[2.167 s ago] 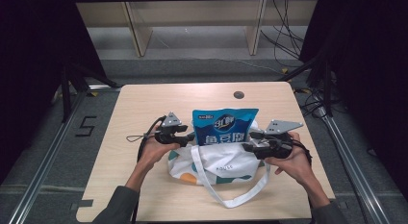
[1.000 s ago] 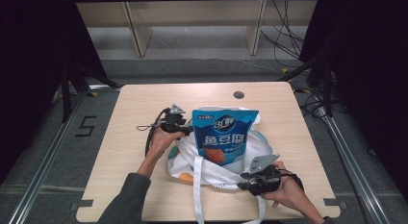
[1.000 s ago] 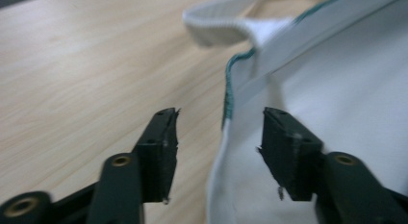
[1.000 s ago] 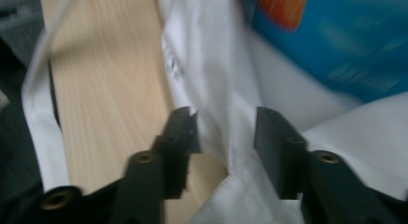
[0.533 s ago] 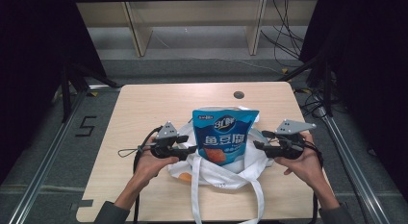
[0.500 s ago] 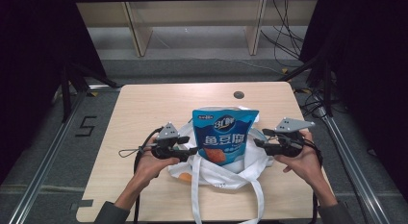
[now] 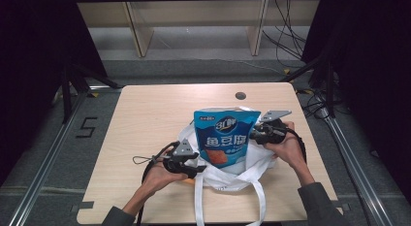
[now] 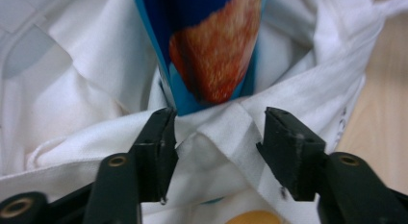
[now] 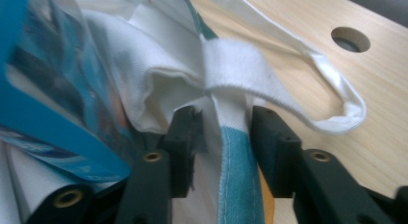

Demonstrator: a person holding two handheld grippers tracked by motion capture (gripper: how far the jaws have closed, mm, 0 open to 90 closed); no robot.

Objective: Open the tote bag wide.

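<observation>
Right, white tote bag [image 7: 228, 175] sits mid-bench [image 7: 145, 114], blue snack pouch [image 7: 225, 138] upright inside. Left hand-held gripper [image 8: 216, 147] is half open with the near rim cloth between its jaws, not pinched. Right hand-held gripper [image 9: 223, 132] has just been closing and is clamped on the far rim hem. Cloth is soft and floppy, pouch light and slick, so I grip hems, not the pouch.
</observation>
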